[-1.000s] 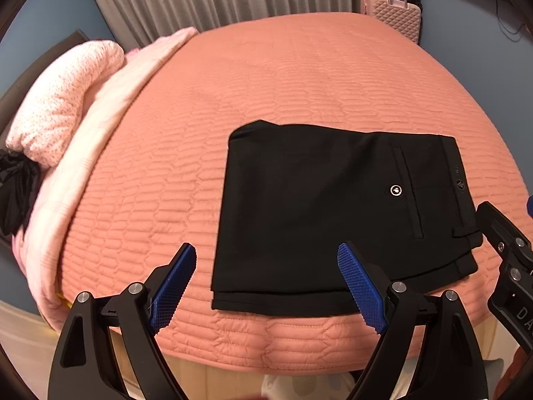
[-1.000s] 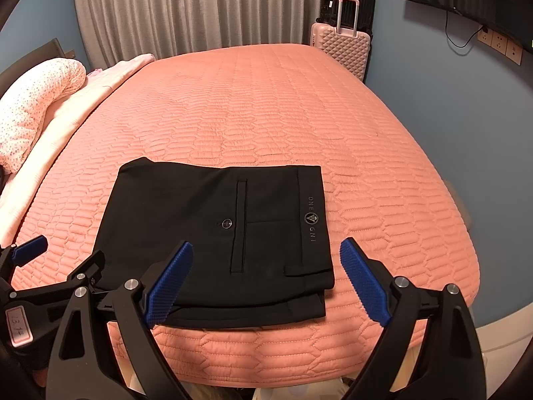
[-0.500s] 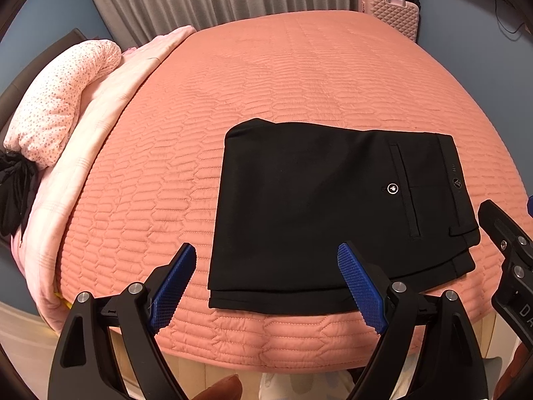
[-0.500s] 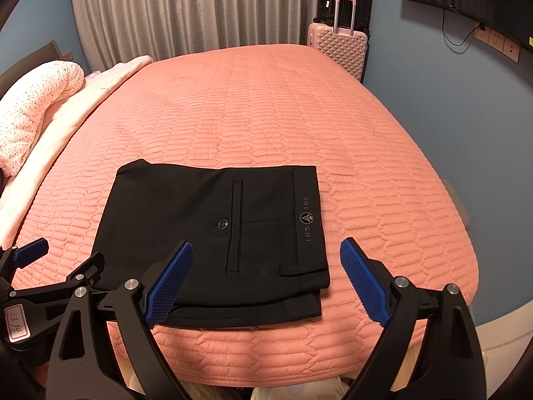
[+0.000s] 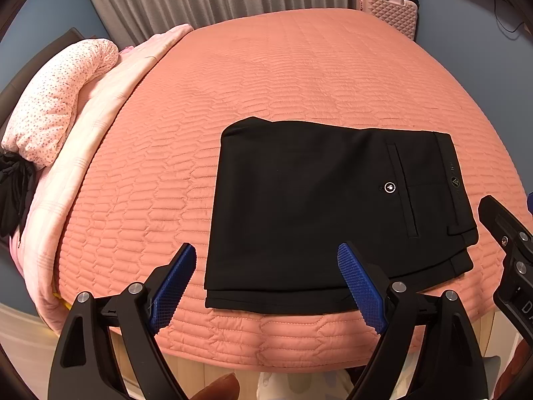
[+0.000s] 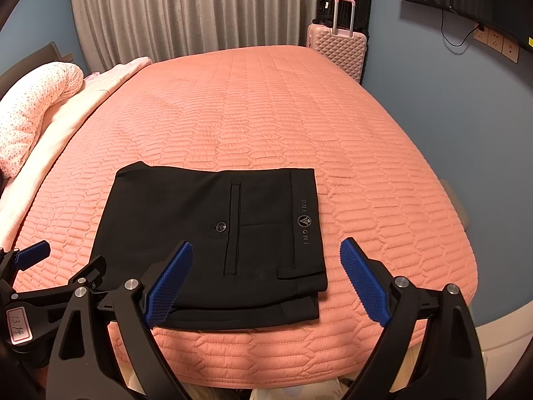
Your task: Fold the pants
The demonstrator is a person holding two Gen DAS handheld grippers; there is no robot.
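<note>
While the pants (image 6: 213, 240) lie folded flat near the bed (image 6: 266, 106) front edge | my left gripper (image 5: 266, 283) and right gripper (image 6: 266, 281) gape wide, empty | cloth soft, limp, light; I'd pinch layered near-edge corners

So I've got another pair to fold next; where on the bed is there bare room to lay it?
Bare quilt runs from the folded pants back to the curtain and suitcase, and right of the waistband to the bed edge. The left side is crowded with the pink blanket and pillow.
</note>
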